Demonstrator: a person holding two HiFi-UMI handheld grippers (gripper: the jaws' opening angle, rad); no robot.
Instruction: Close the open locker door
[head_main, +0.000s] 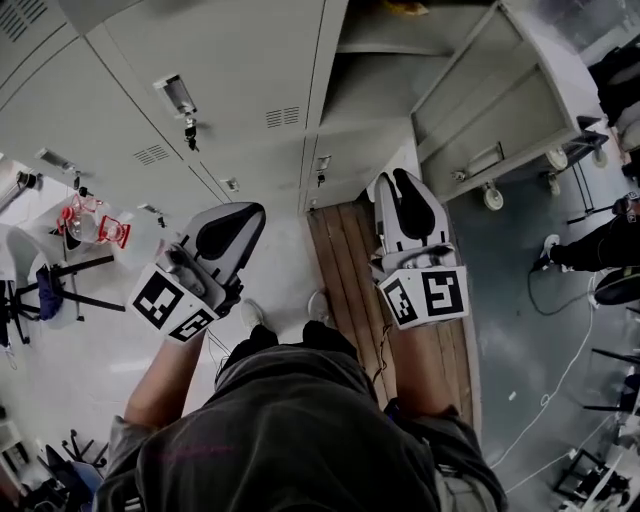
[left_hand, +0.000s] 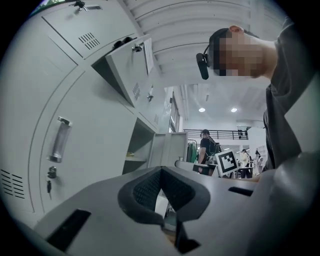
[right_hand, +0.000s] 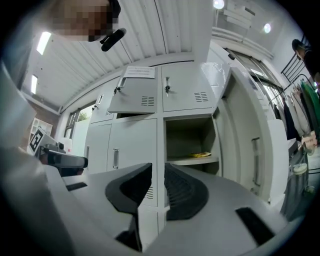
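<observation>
1. A person stands before a bank of grey lockers (head_main: 200, 60) with a gripper in each hand and a wooden slatted platform (head_main: 345, 270) underfoot.
2. The open locker door (right_hand: 250, 145) stands swung wide to the right of its compartment (right_hand: 190, 135), apart from both grippers. A yellow item (right_hand: 202, 155) lies on the shelf inside.
3. The left gripper (left_hand: 161, 172) has its fingers together at the tips, with nothing between them.
4. The right gripper (right_hand: 159, 175) has its fingers slightly apart and empty.
5. Above and to the left, an upper door (right_hand: 136, 95) hangs ajar.
</observation>
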